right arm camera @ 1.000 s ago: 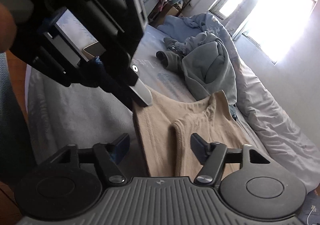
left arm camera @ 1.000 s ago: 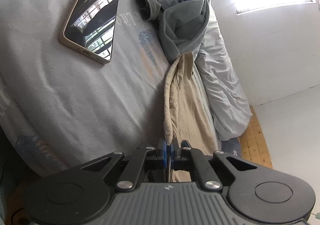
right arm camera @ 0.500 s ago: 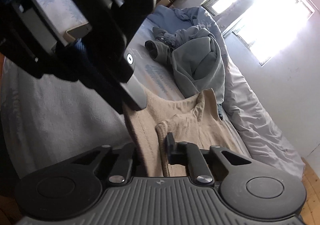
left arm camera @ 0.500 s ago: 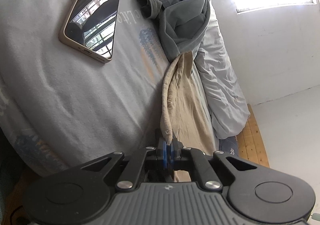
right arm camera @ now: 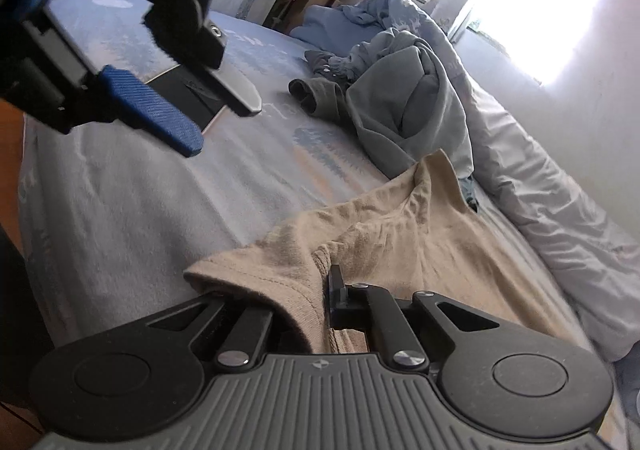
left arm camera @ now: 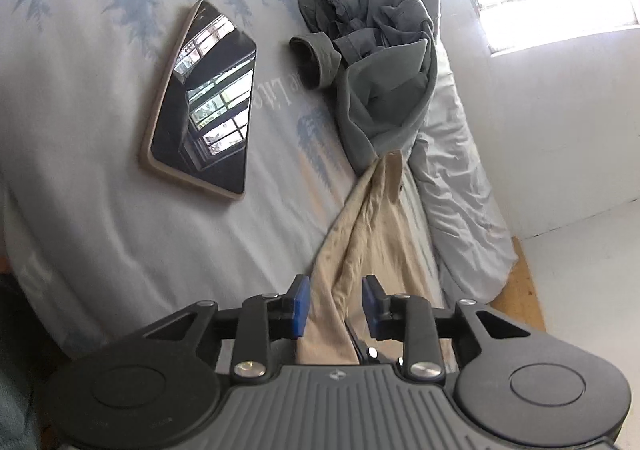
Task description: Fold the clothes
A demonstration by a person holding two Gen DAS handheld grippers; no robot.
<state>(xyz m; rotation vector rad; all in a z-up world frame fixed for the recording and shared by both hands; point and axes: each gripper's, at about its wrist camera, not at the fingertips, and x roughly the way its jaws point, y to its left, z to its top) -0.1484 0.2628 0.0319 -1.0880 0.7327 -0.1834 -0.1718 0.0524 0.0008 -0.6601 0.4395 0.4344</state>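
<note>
- While the beige garment (right arm camera: 400, 250) lies on the blue-grey bedspread (left arm camera: 100, 209) at the near edge of the bed, we have it pinched in our right gripper (right arm camera: 324, 306), whose jaws are closed tight on a near hem fold; the cloth bunches over the left finger and hides it.
- Our left gripper (left arm camera: 335, 306) is opening at this moment: its blue pads (left arm camera: 301, 306) stand apart with the beige fabric running between them, and neither pad seems to press on it. From the right wrist view that gripper hangs above the bedspread, clear of the cloth, up and to the left of the garment.
- The relation that matters: the garment's long axis runs away from us, from the held hem toward its far tip, which touches the heap of grey clothes (left arm camera: 384, 69) further up the bed. In the left wrist view it reads as a narrow strip straight ahead of the jaws.
- We judge the right hand the nearer one, since it alone has the cloth; any fold would travel along that long axis toward the far tip.
- A phone (left arm camera: 204, 105) lies flat on the bedspread to the left of the strip, well apart from it.
- A pale rumpled quilt (left arm camera: 460, 189) lies along the right side, just beside the garment.
</note>
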